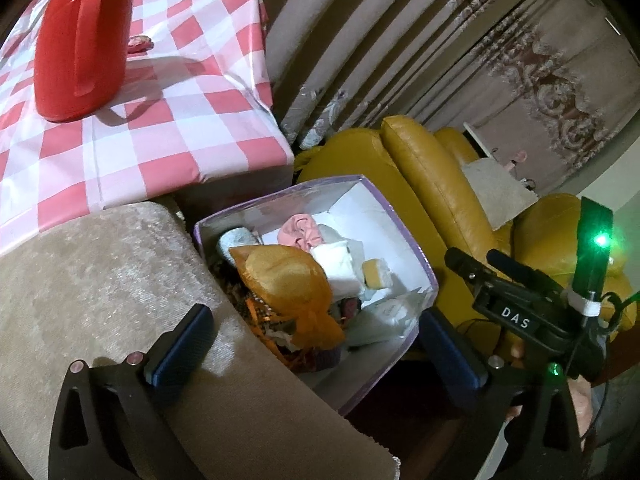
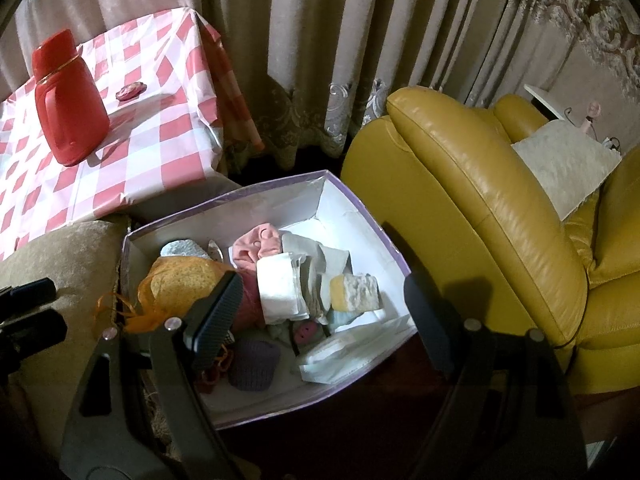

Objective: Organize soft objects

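Both grippers, left gripper (image 1: 316,344) and right gripper (image 2: 316,308), spread wide, empty, over lilac-rimmed white cardboard box (image 2: 352,200). Advise: descend on orange organza pouch (image 2: 180,280) at box's left wall, pinch mid-body.

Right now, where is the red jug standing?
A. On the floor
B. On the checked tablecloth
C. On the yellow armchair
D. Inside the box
B: the red jug stands upright on the red and white checked tablecloth, apart from the box below.

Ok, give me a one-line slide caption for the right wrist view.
Right gripper open above a white box of soft items, between yellow leather armchair and checked tablecloth.
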The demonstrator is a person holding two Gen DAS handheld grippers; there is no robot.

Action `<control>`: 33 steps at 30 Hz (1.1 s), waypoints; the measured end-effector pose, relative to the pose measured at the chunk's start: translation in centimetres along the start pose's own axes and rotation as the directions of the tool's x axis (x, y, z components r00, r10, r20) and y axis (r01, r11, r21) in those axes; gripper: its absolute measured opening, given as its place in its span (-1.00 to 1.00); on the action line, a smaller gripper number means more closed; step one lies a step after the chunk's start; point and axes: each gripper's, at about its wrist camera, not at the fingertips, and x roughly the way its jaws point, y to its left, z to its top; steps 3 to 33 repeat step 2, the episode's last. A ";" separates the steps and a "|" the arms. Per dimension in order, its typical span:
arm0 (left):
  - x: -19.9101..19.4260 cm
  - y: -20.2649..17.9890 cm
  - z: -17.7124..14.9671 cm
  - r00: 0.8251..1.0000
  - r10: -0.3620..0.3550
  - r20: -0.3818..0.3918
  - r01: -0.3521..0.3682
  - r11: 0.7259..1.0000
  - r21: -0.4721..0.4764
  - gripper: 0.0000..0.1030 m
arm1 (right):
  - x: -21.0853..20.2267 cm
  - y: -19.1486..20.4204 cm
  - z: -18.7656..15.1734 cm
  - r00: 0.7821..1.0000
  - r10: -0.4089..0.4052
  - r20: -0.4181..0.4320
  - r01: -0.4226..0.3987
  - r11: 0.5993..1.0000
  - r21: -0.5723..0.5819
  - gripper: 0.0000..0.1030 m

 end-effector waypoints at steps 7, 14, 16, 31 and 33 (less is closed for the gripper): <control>-0.2 -0.1 0.1 1.000 -0.005 0.003 0.005 1.000 0.007 1.00 | -0.2 0.1 0.0 1.000 0.000 -0.002 0.000 1.000 0.006 0.64; -0.2 -0.1 0.1 1.000 -0.005 0.003 0.005 1.000 0.007 1.00 | -0.2 0.1 0.0 1.000 0.000 -0.002 0.000 1.000 0.006 0.64; -0.2 -0.1 0.1 1.000 -0.005 0.003 0.005 1.000 0.007 1.00 | -0.2 0.1 0.0 1.000 0.000 -0.002 0.000 1.000 0.006 0.64; -0.2 -0.1 0.1 1.000 -0.005 0.003 0.005 1.000 0.007 1.00 | -0.2 0.1 0.0 1.000 0.000 -0.002 0.000 1.000 0.006 0.64; -0.2 -0.1 0.1 1.000 -0.005 0.003 0.005 1.000 0.007 1.00 | -0.2 0.1 0.0 1.000 0.000 -0.002 0.000 1.000 0.006 0.64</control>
